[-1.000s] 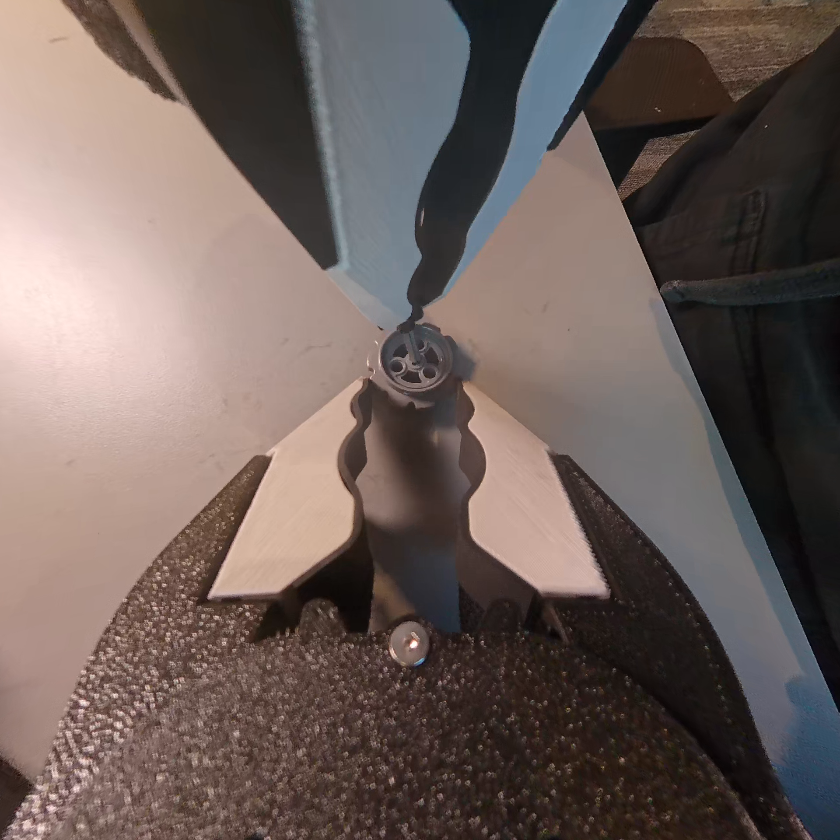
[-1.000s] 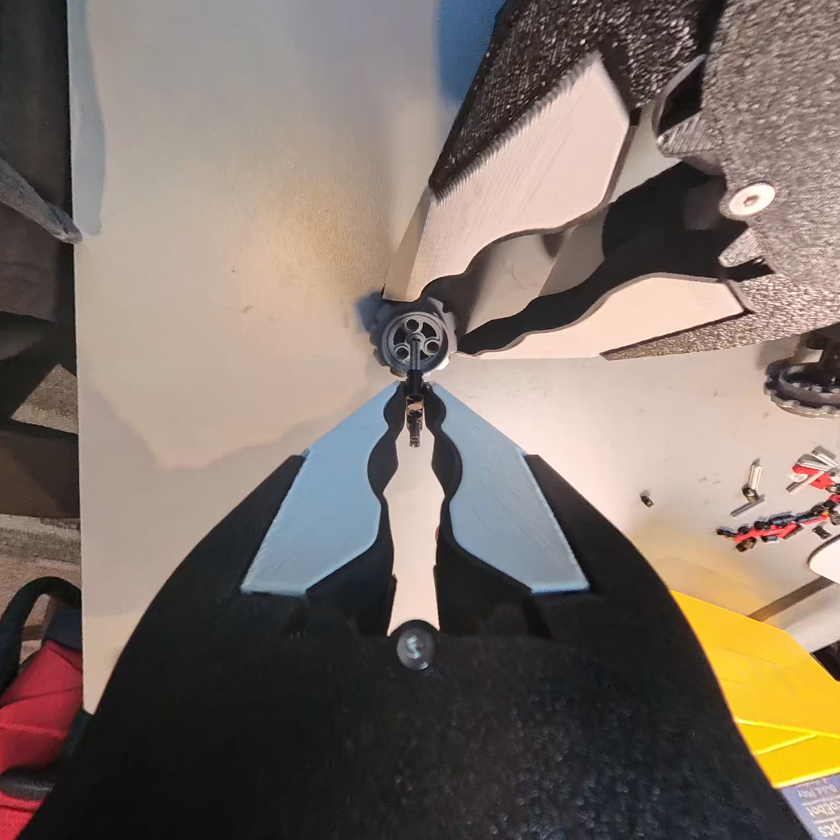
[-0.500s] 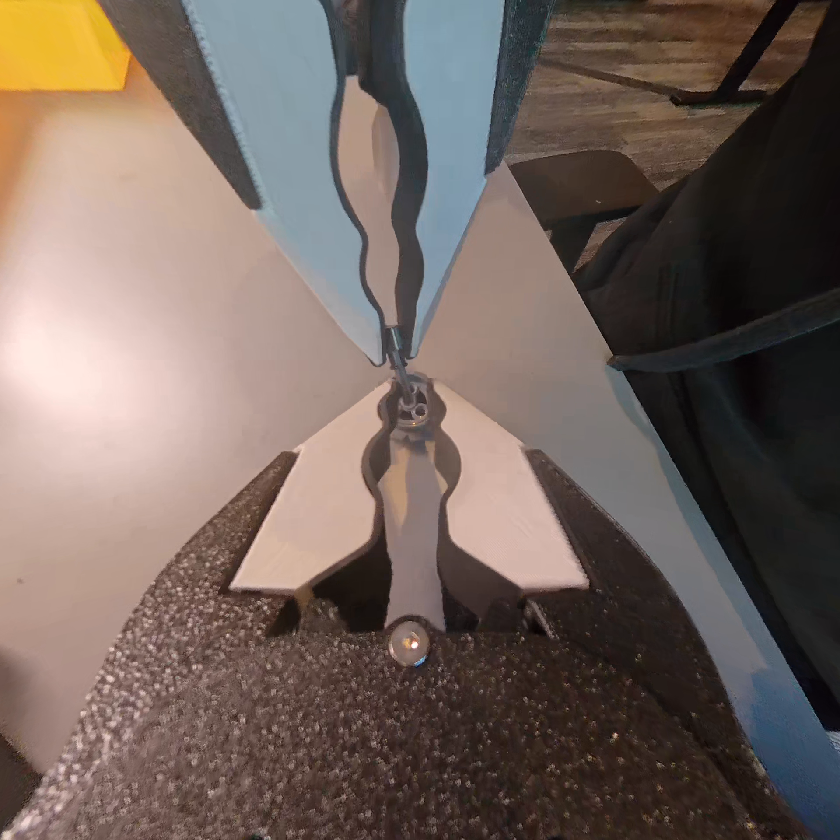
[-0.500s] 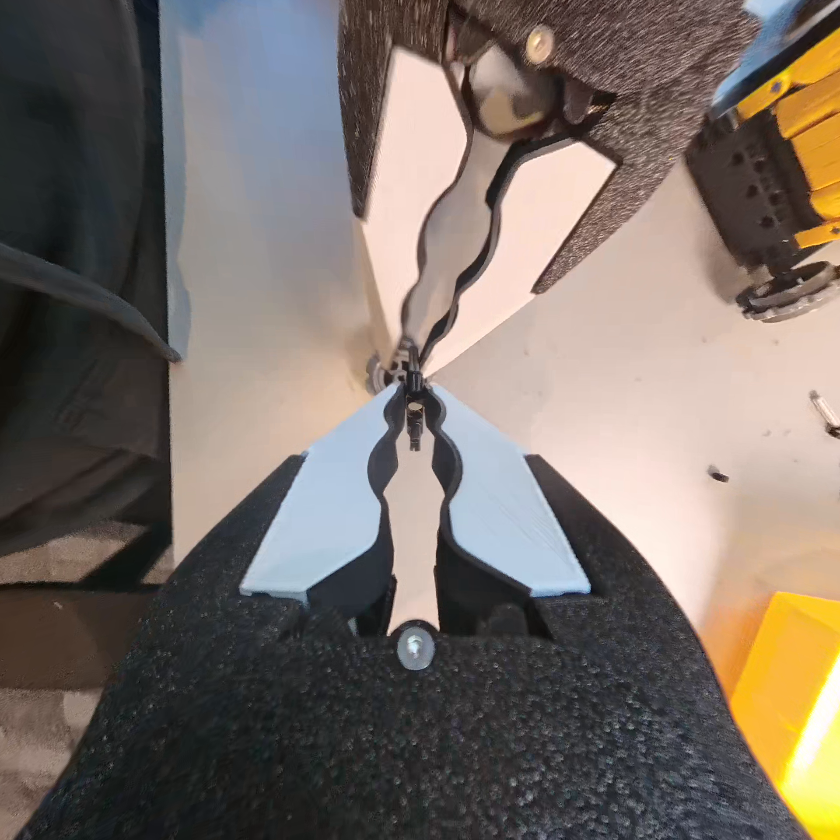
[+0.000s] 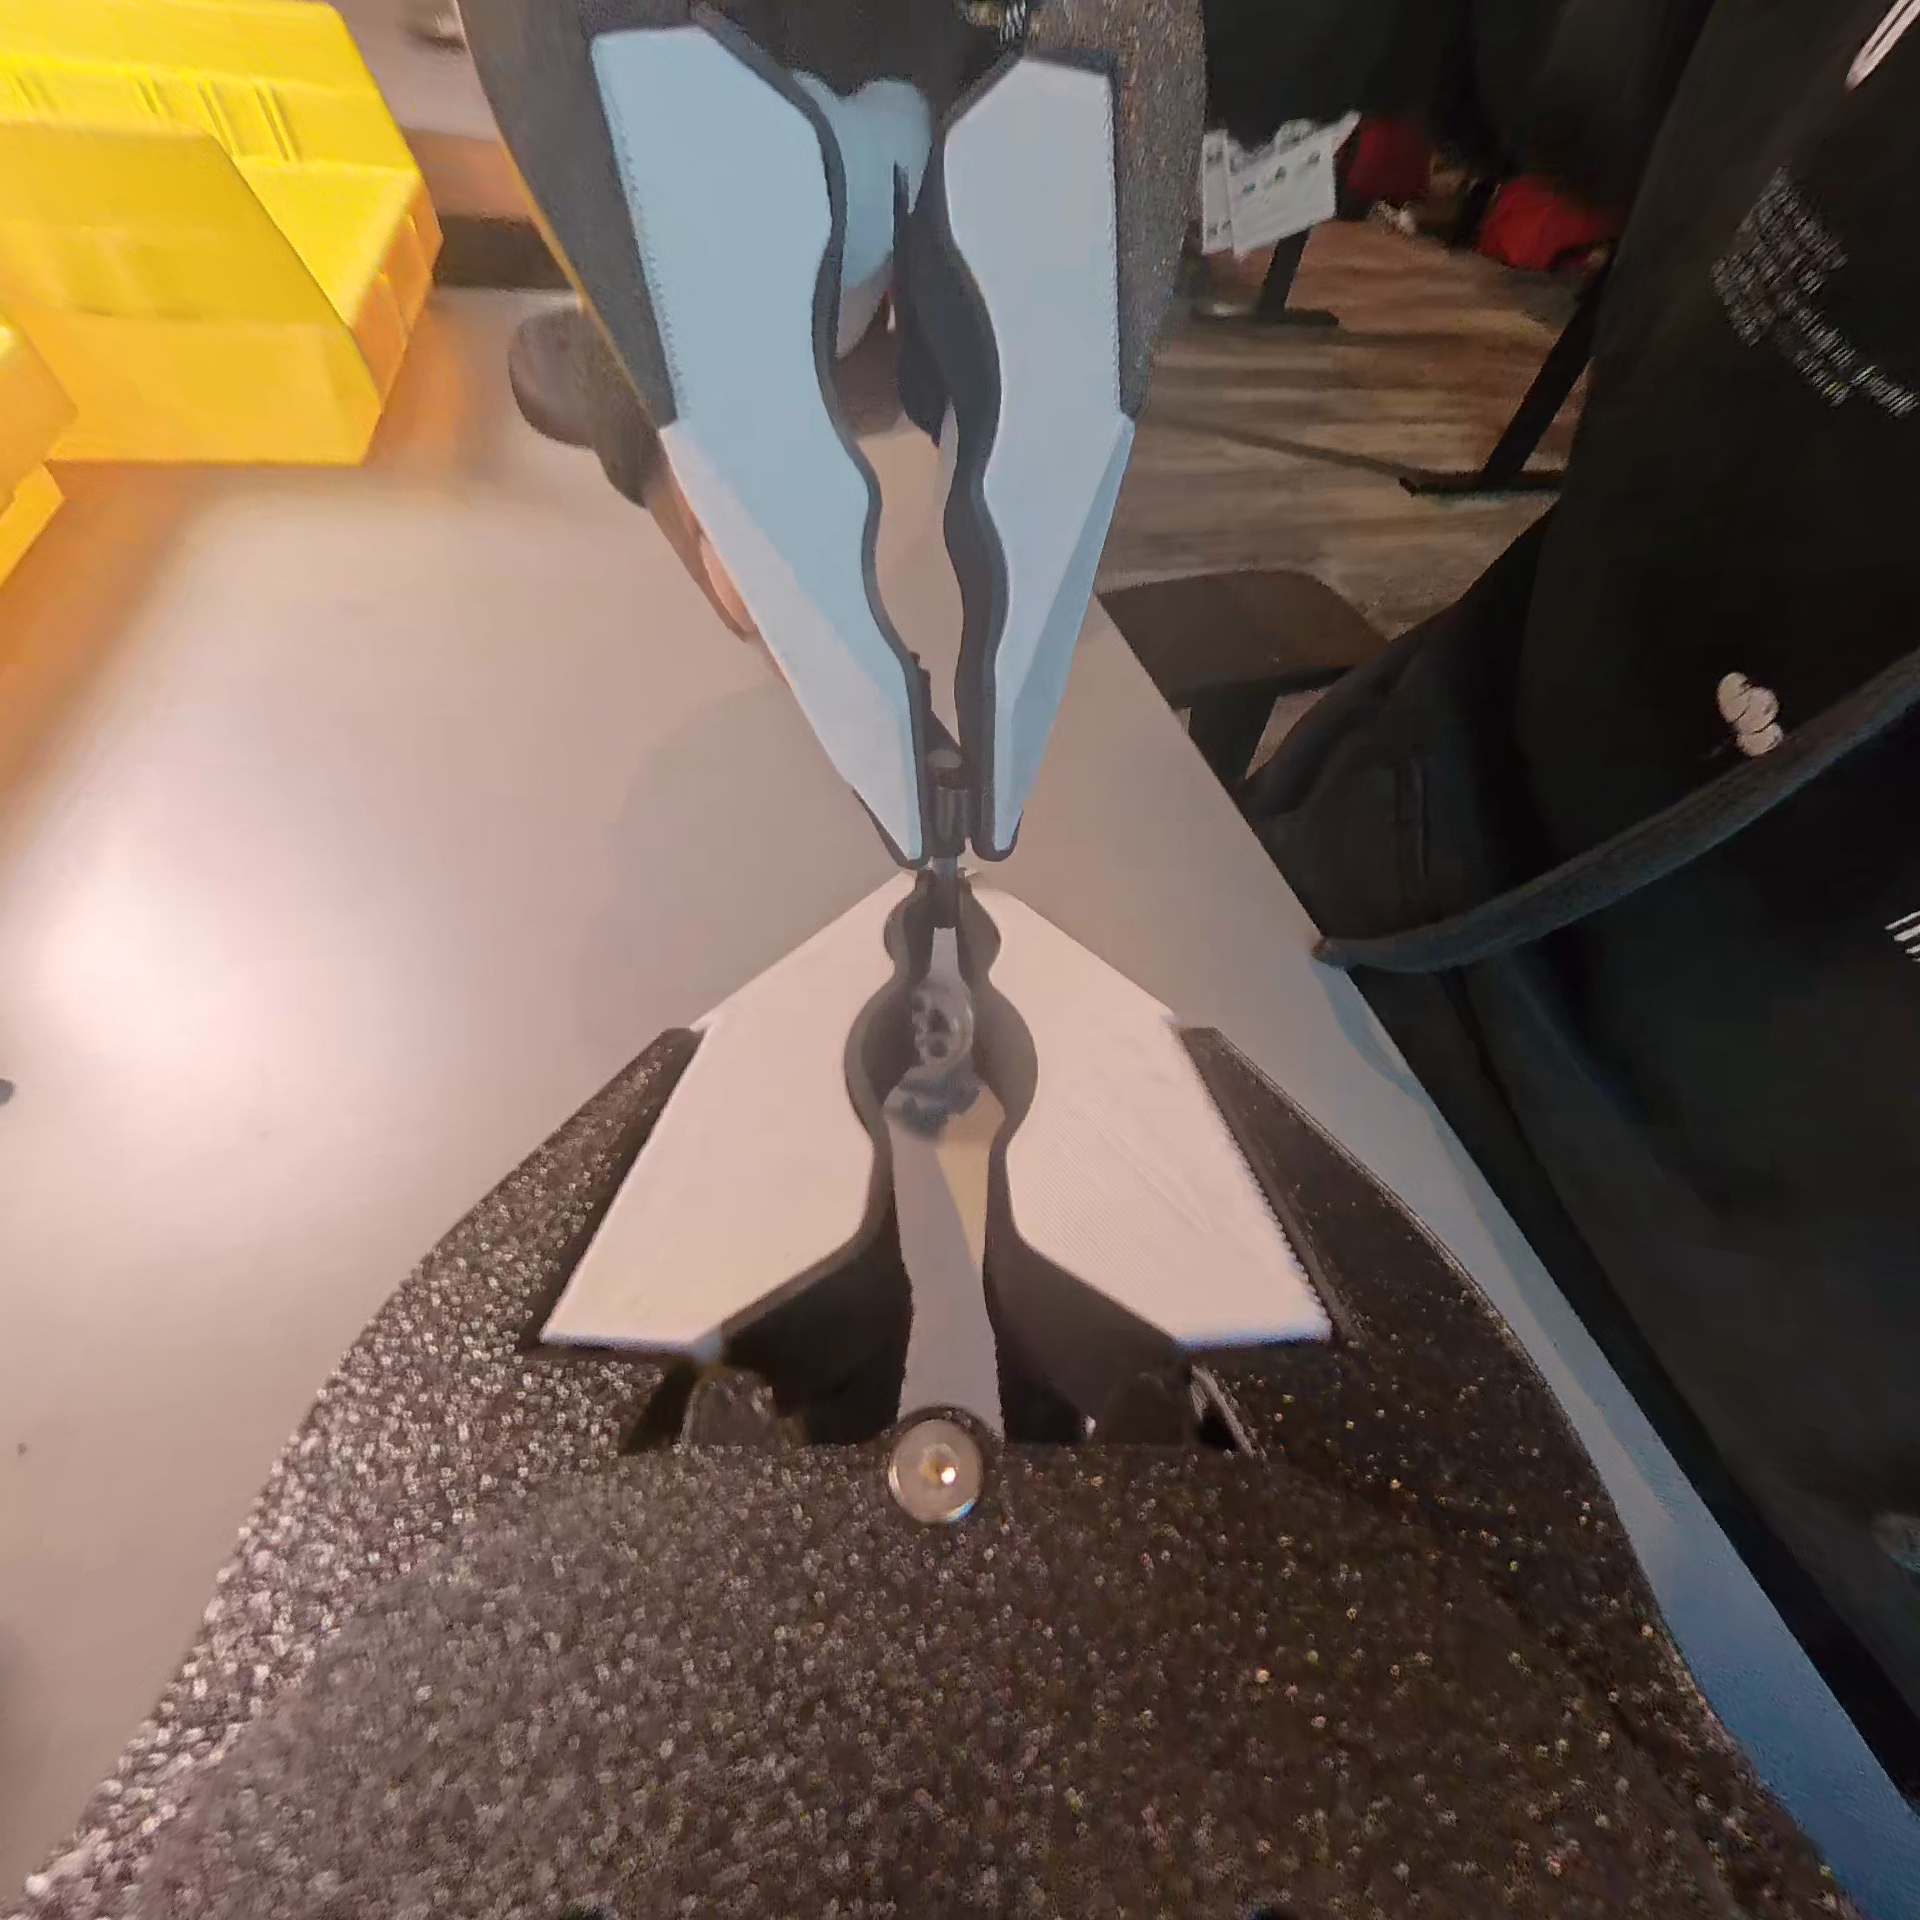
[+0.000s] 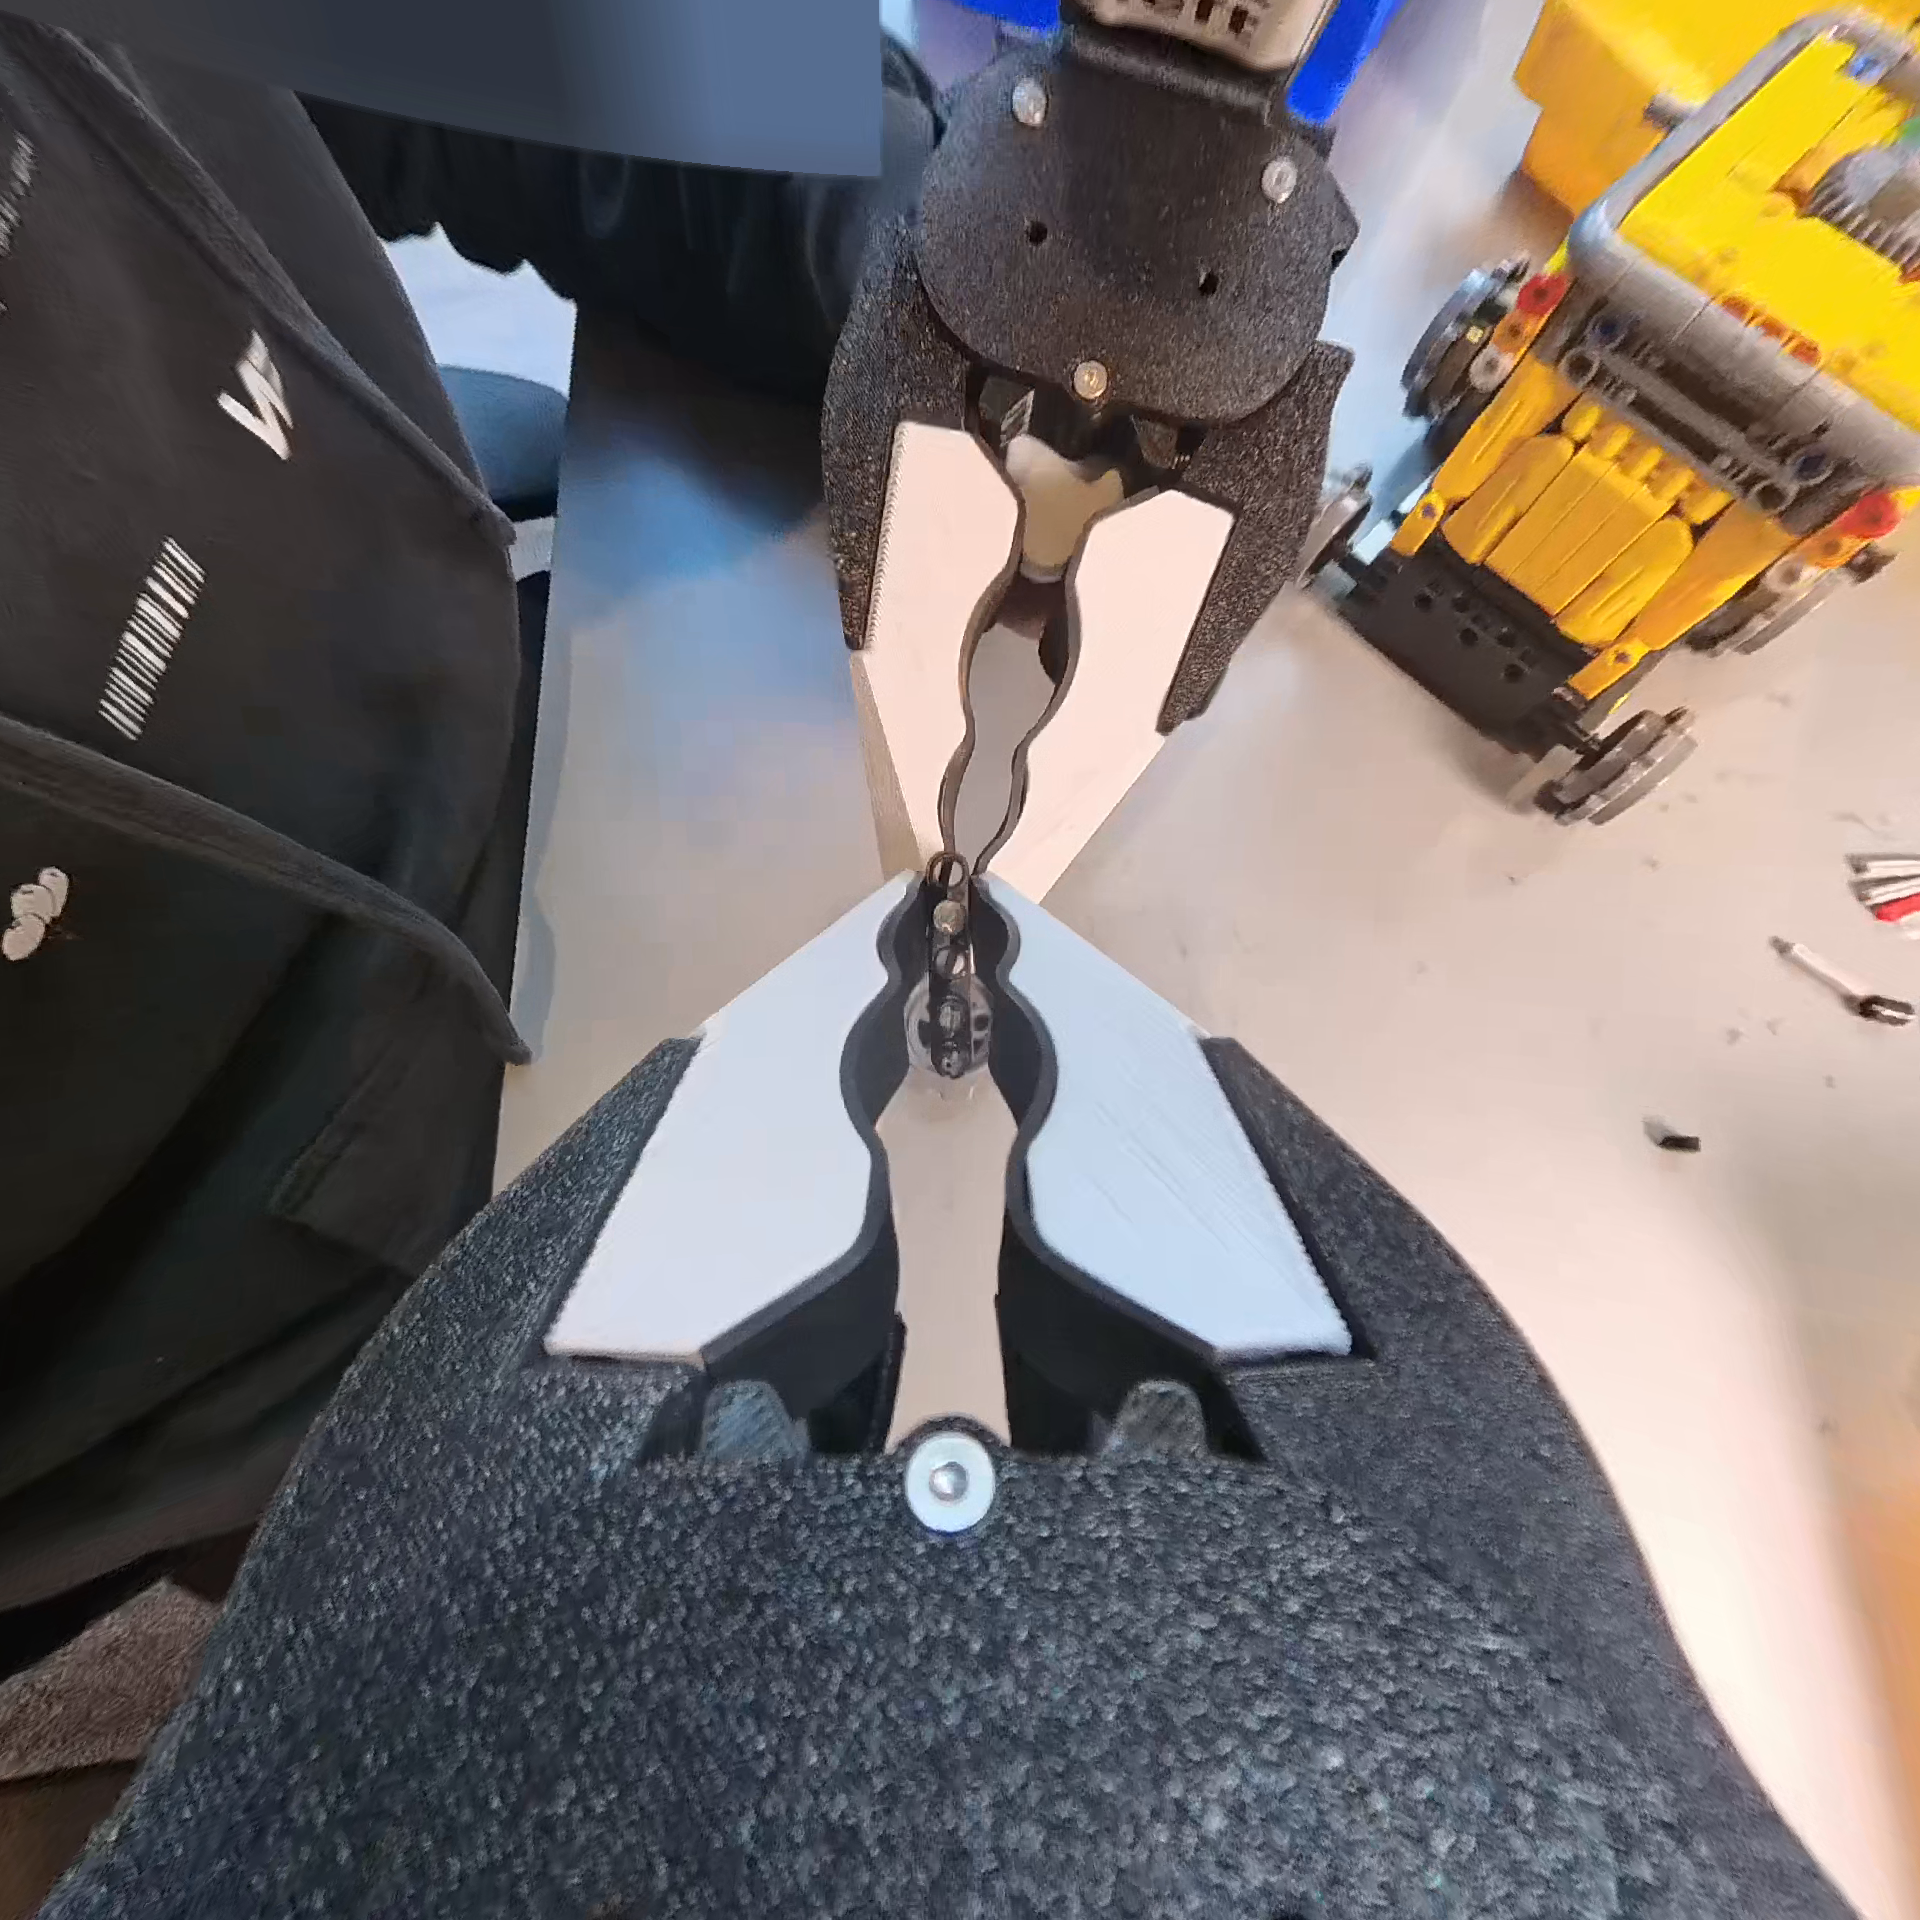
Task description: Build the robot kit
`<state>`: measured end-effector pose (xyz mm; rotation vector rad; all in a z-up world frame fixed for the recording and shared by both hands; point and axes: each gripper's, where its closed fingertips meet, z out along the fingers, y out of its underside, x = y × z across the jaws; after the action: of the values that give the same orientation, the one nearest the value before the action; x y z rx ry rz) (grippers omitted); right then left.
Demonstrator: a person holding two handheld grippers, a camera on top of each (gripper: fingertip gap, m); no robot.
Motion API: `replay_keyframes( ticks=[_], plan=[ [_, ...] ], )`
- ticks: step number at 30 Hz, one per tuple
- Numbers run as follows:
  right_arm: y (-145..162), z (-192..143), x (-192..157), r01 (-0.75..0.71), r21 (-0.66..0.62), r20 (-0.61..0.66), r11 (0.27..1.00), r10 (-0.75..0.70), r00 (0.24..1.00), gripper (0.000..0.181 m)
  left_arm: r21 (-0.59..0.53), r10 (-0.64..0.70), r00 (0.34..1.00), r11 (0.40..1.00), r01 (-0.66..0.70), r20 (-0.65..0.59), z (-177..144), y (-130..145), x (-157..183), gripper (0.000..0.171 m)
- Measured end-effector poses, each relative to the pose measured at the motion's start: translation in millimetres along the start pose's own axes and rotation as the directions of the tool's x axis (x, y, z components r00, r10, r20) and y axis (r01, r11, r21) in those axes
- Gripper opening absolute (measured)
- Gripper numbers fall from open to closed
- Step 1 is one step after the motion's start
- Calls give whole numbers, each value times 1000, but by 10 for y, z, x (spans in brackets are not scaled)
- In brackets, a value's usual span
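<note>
Small grey spoked wheel sits edge-on between left gripper fingers, pinched. Right gripper fingers narrow, clamped on thin black axle pin, tip to tip above grey table. Wheel blurred, mostly hidden; pin-wheel joint unclear.

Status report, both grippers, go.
Left gripper shut on small grey spoked wheel. Right gripper shut on thin black axle pin, tip to tip with left. Yellow brick-built vehicle off to the side, clear.
</note>
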<state>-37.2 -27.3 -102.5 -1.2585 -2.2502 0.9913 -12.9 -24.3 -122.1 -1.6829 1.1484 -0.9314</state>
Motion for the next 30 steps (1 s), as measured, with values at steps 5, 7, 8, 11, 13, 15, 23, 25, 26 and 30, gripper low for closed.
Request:
replay_keyframes(
  ticks=[5,7,8,11,13,15,23,25,26,30],
  plan=[
    [-68,-118,37,23,20,-30,1000,-22,999,17,91,18,1000,996,-19,8,-105,-158,-13,0],
    [-104,-151,43,12,41,-32,999,-11,999,17,92,19,1000,996,-20,13,-105,-157,-22,0],
    [-119,-160,43,10,49,-33,999,-9,999,16,93,20,1000,995,-21,15,-103,-158,-24,0],
    [-129,-159,57,24,47,-51,999,-22,998,8,101,20,1000,995,-21,20,-108,-172,-30,0],
    [-128,-150,63,15,49,-52,999,-13,999,7,97,17,1000,995,-19,20,-105,-164,-32,0],
    [-120,-135,86,-4,52,-63,999,7,998,7,85,4,1000,996,-6,28,-100,-142,-55,0],
    [290,57,78,-105,-107,-81,989,97,992,6,-130,18,997,991,-8,76,-50,225,-169,41],
    [401,116,57,-117,-147,-90,982,104,990,6,-196,34,997,980,-21,64,8,342,-141,51],
    [437,146,39,-121,-157,-90,980,108,990,6,-233,46,997,972,-31,59,40,407,-127,53],
    [511,222,9,-133,-181,-96,975,117,988,6,-318,77,996,946,-58,47,119,564,-107,52]
  ],
)
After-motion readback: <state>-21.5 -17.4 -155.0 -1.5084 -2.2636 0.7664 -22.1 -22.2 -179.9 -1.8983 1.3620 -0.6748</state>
